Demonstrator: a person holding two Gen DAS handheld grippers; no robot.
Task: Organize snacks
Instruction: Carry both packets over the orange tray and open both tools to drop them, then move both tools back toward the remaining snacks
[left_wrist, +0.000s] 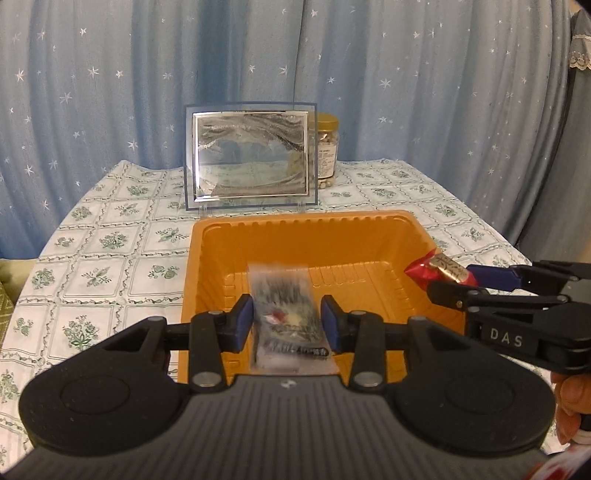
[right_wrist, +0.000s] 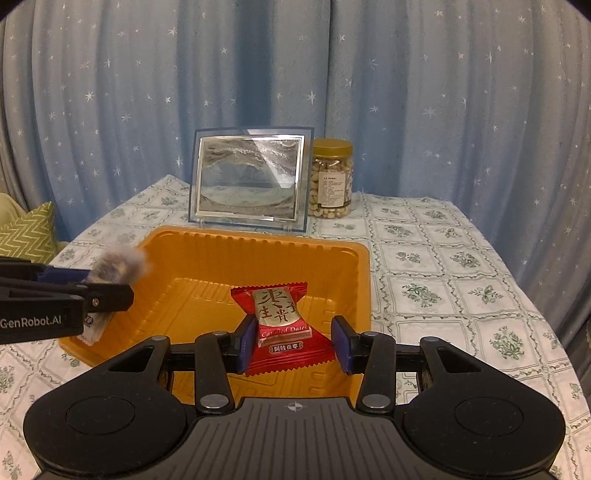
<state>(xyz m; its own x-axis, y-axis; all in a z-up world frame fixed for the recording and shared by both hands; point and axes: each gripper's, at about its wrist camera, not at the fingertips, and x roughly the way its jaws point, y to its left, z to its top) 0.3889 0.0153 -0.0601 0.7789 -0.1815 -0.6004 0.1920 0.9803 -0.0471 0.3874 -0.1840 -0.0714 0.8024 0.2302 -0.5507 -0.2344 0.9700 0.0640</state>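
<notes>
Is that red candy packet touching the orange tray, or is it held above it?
Cannot tell. The right wrist view shows the red candy packet between the right tool's fingers over the orange tray, but no plain gap or contact shows.

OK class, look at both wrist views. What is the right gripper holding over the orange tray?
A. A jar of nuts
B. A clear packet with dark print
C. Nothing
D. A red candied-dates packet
D: in the right wrist view the red candied-dates packet sits between the right gripper fingers above the orange tray, while the left gripper holds the clear packet.
</notes>
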